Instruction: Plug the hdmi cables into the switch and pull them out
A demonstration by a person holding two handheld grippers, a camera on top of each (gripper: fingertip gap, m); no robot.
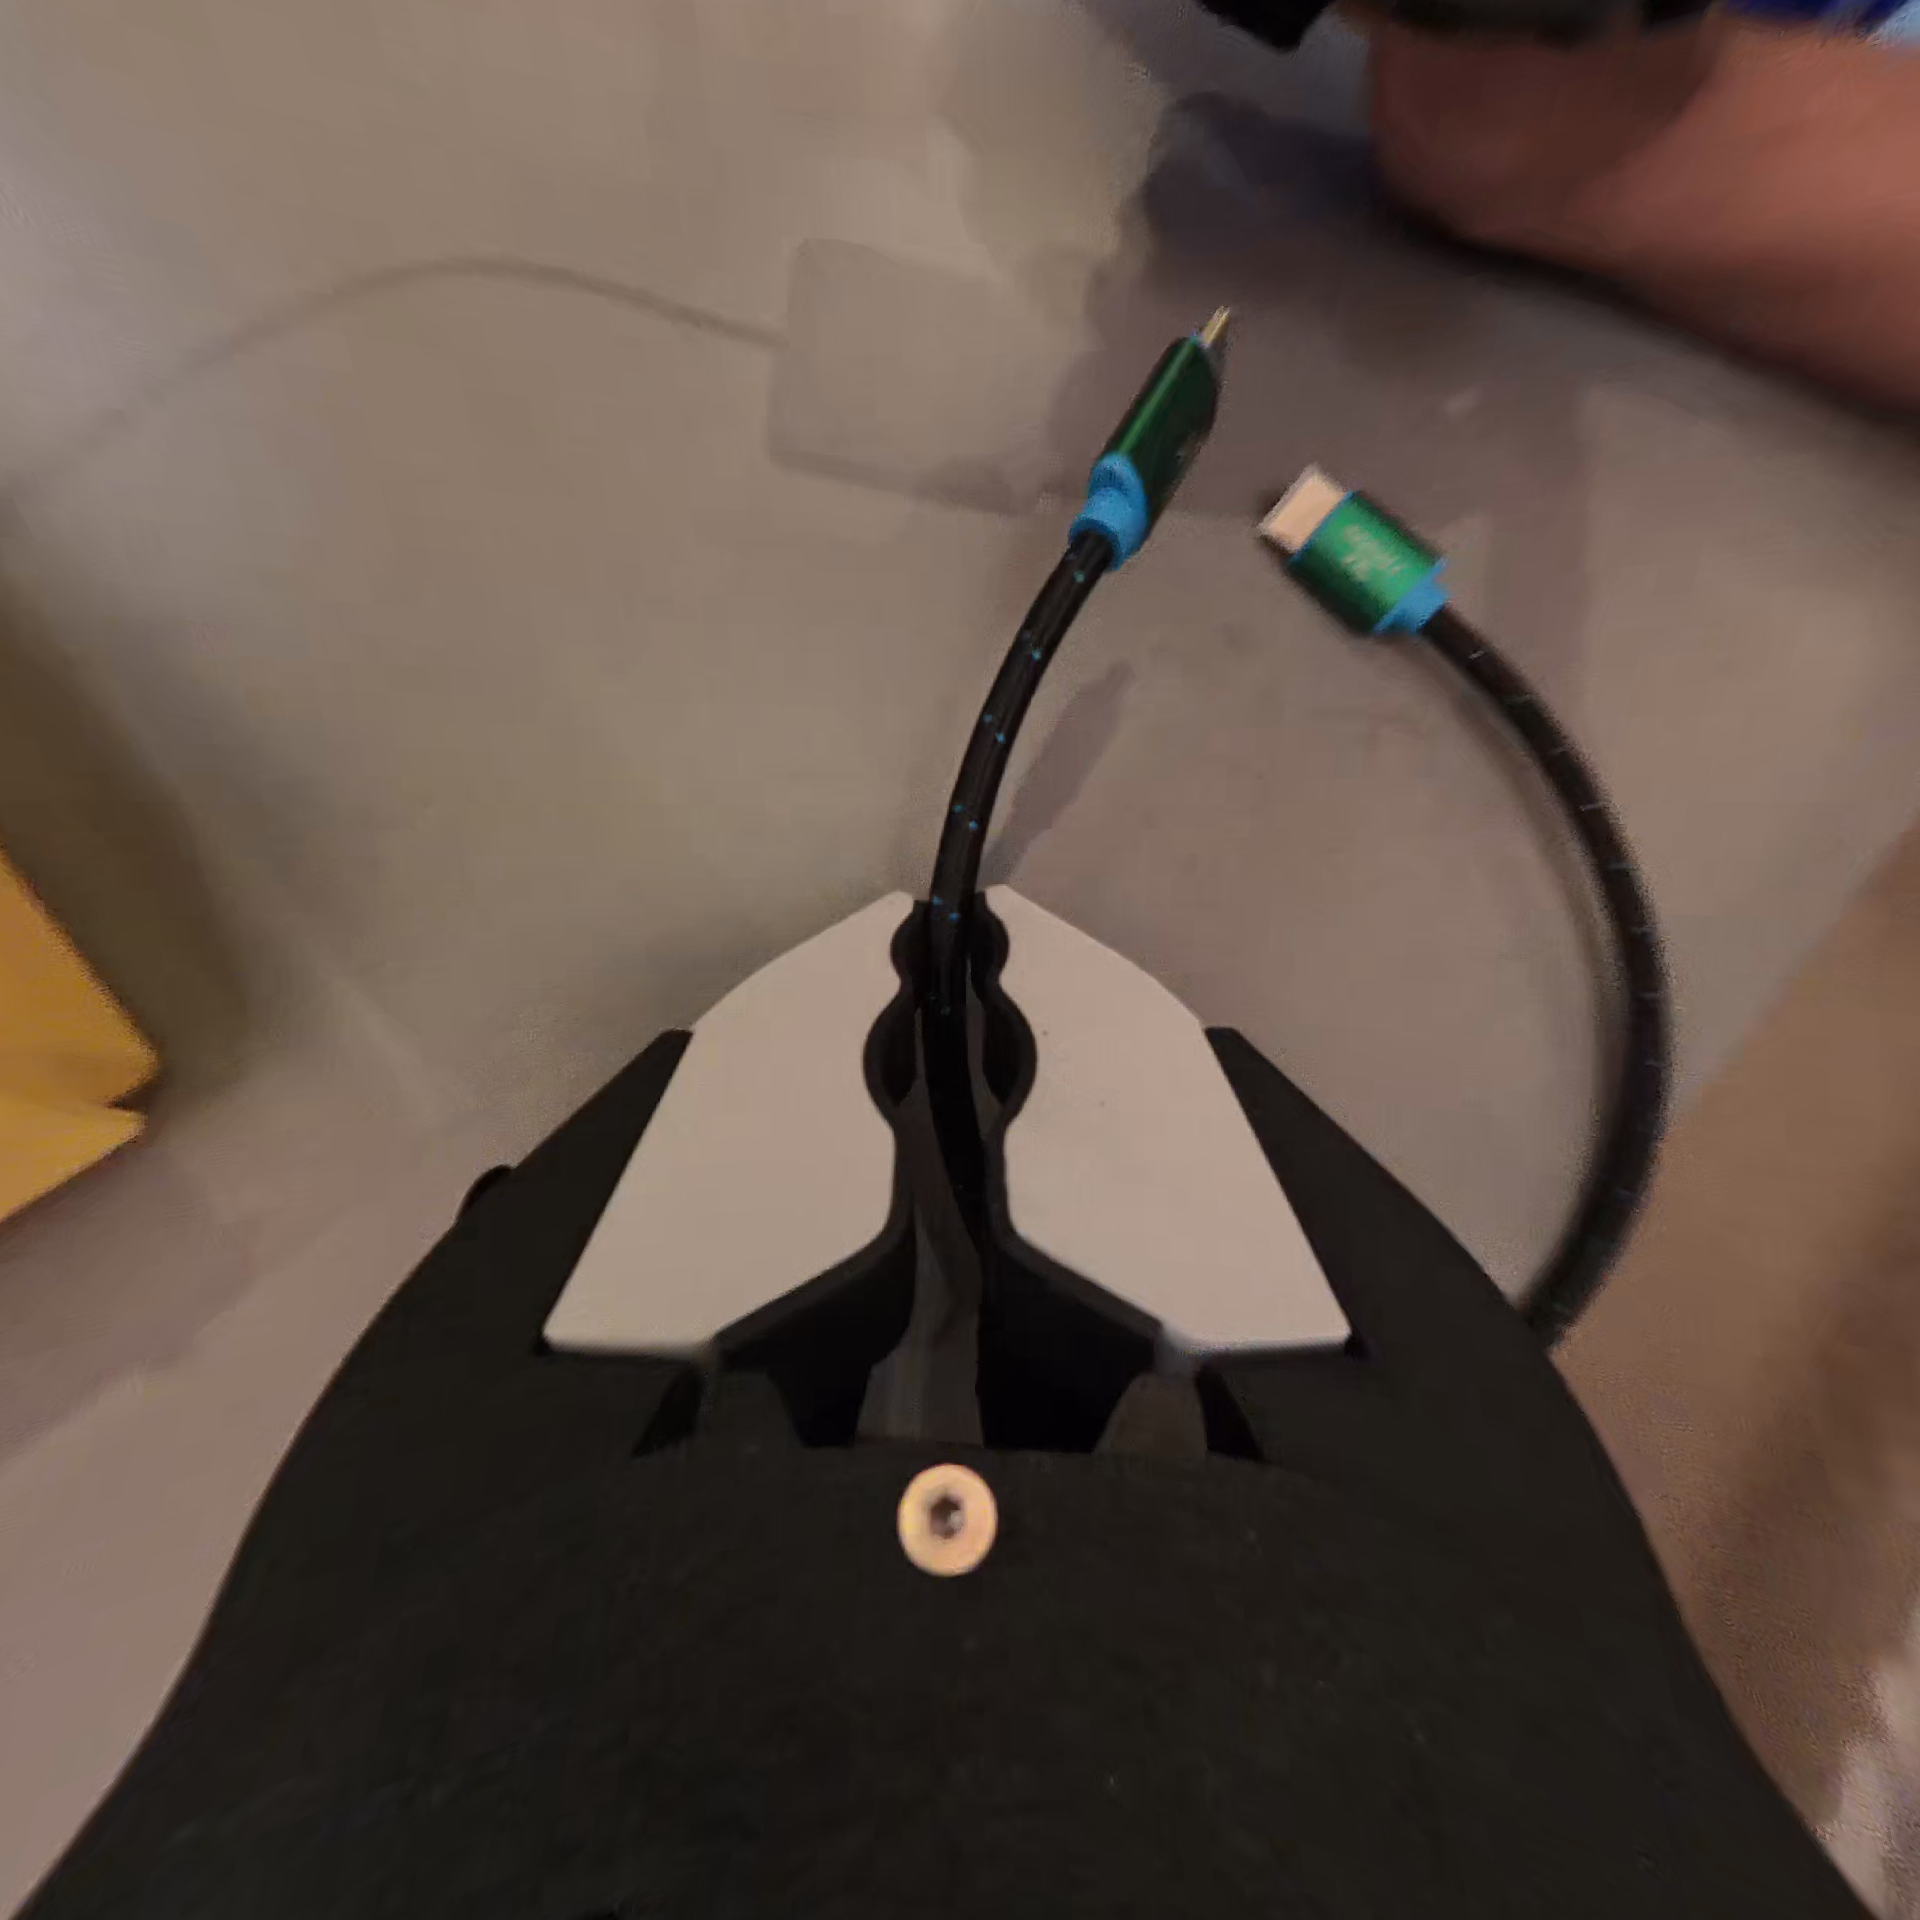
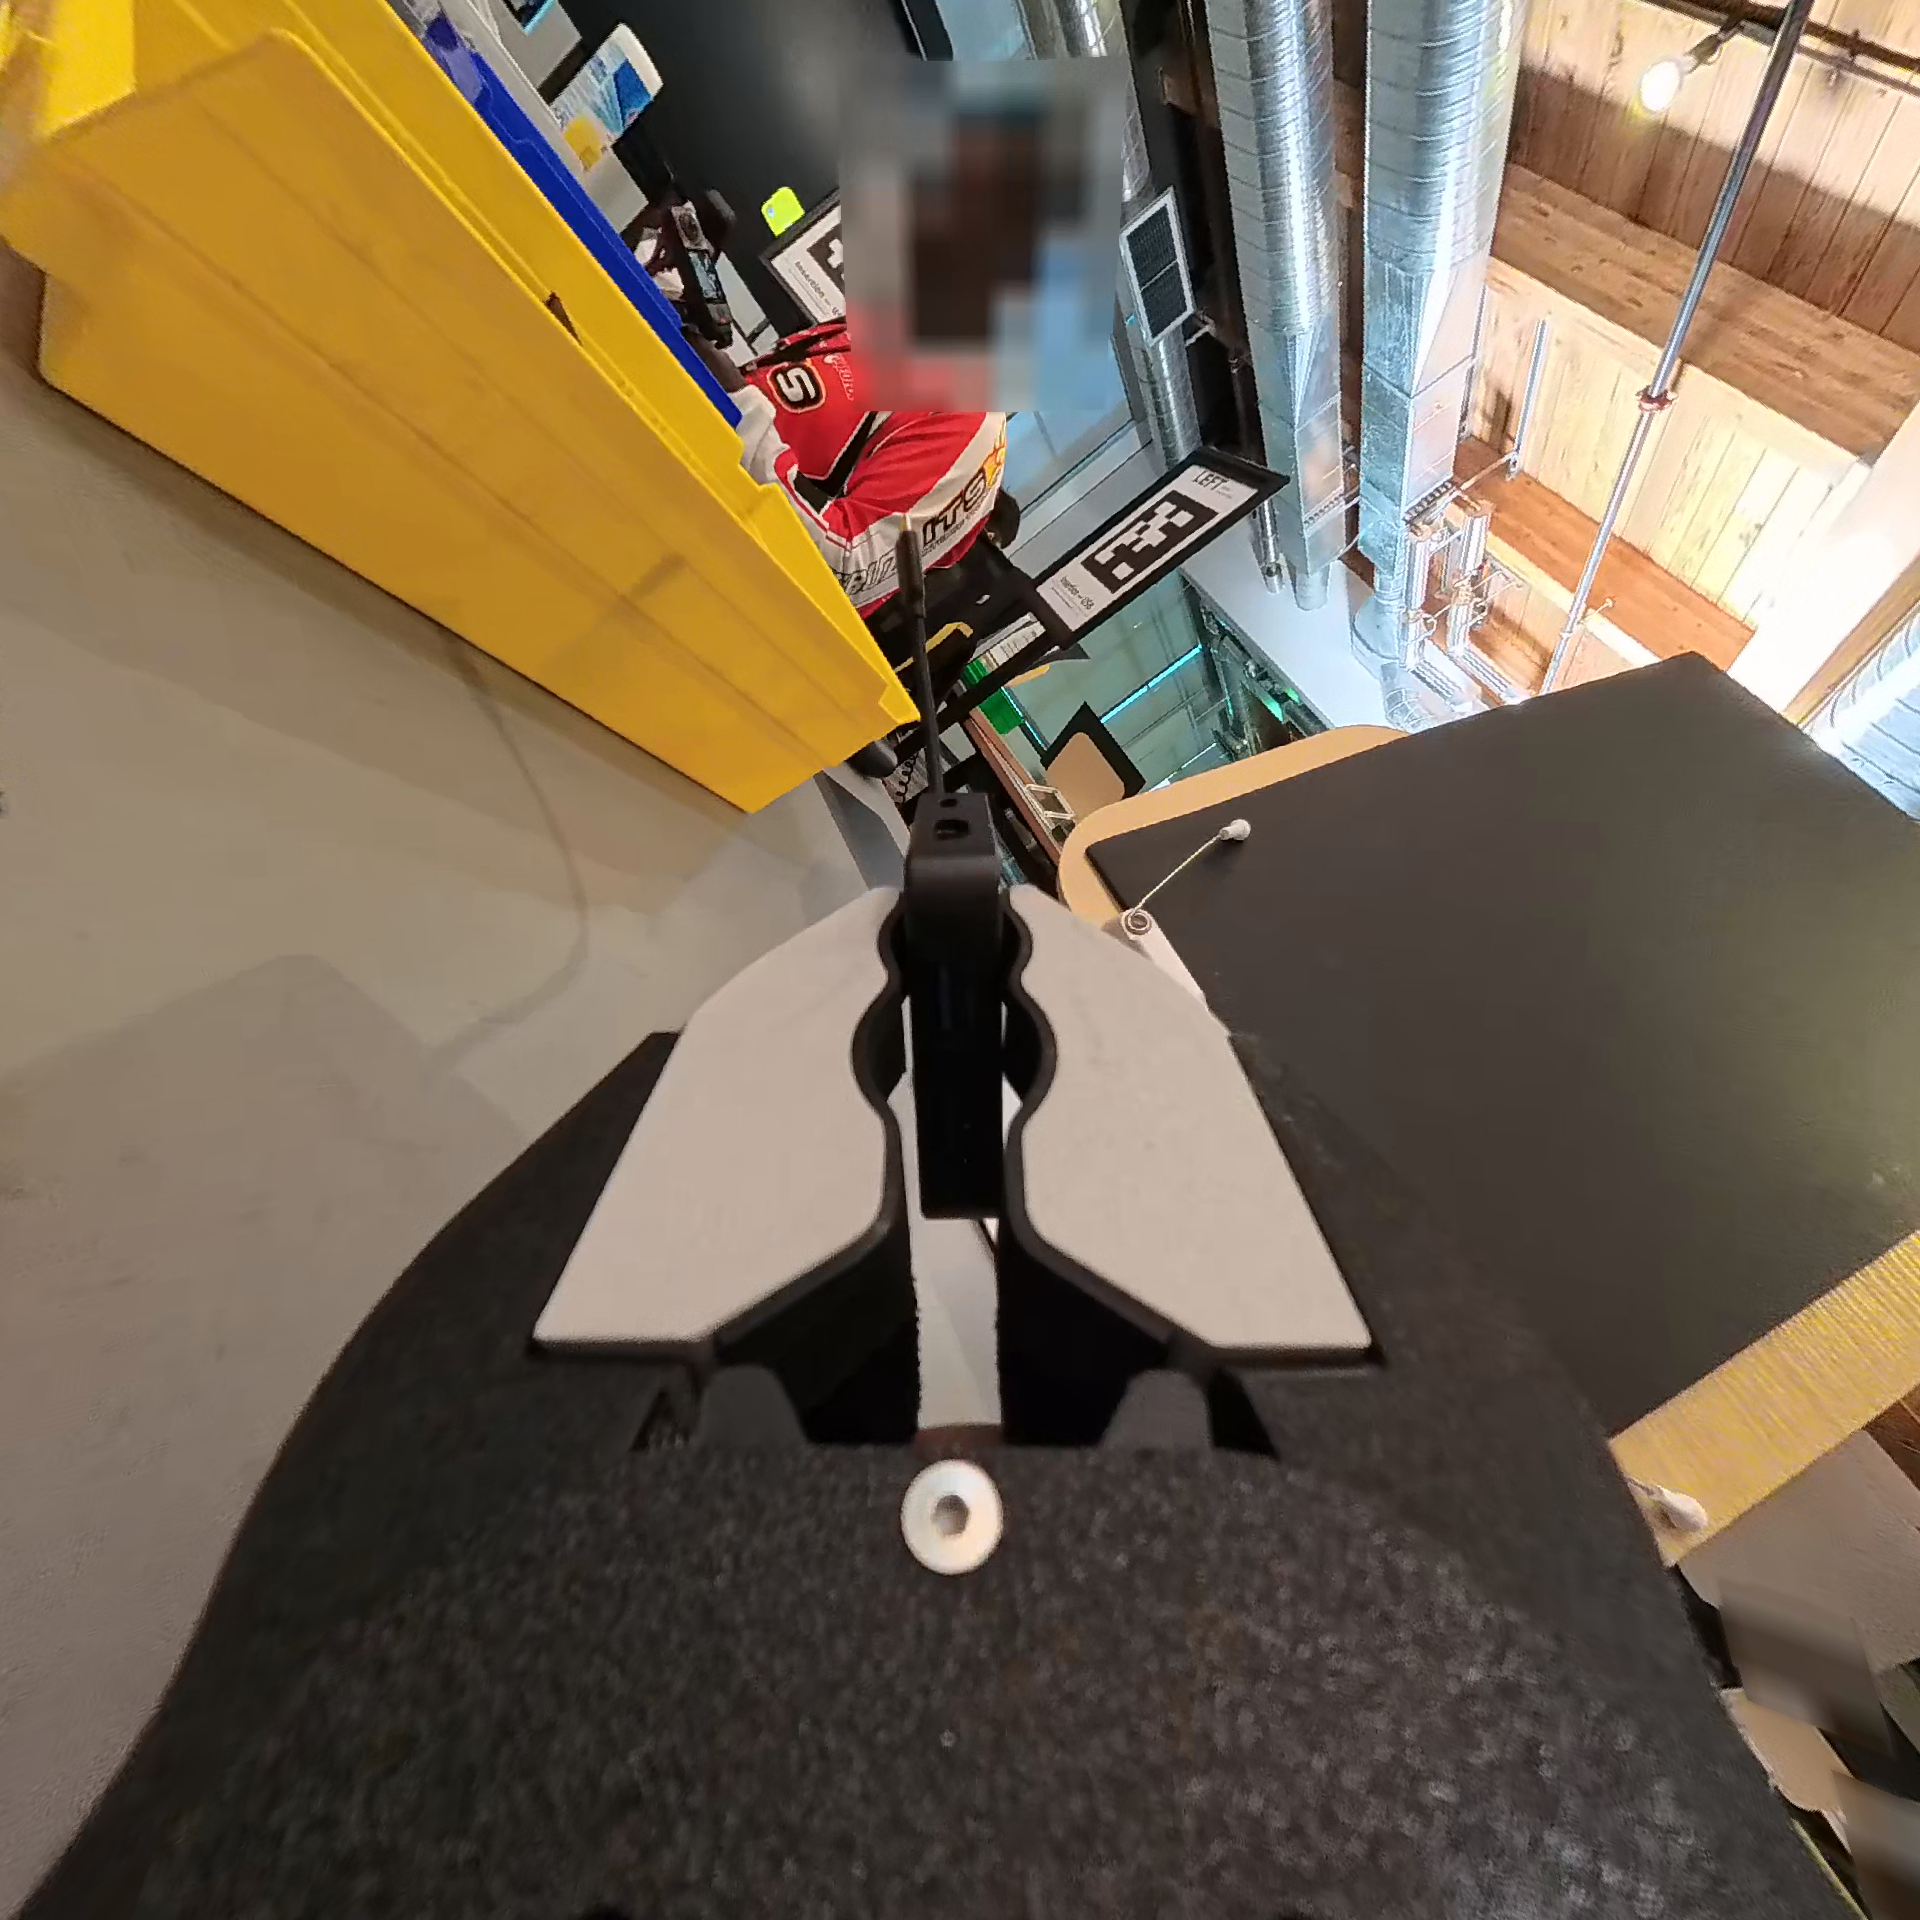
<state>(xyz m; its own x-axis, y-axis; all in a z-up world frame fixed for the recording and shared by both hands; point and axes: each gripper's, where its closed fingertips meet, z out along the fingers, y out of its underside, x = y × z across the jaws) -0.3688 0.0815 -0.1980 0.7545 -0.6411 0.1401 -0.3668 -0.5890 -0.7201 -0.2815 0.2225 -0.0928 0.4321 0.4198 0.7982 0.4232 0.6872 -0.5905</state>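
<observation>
Left claw clamps cable; right claw clamps switch

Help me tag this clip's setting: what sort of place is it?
Probably a workshop or lab in an industrial building: exposed metal ducts run under a timber ceiling, stacked yellow bins sit on the worktable, and printed marker boards stand about.
</observation>
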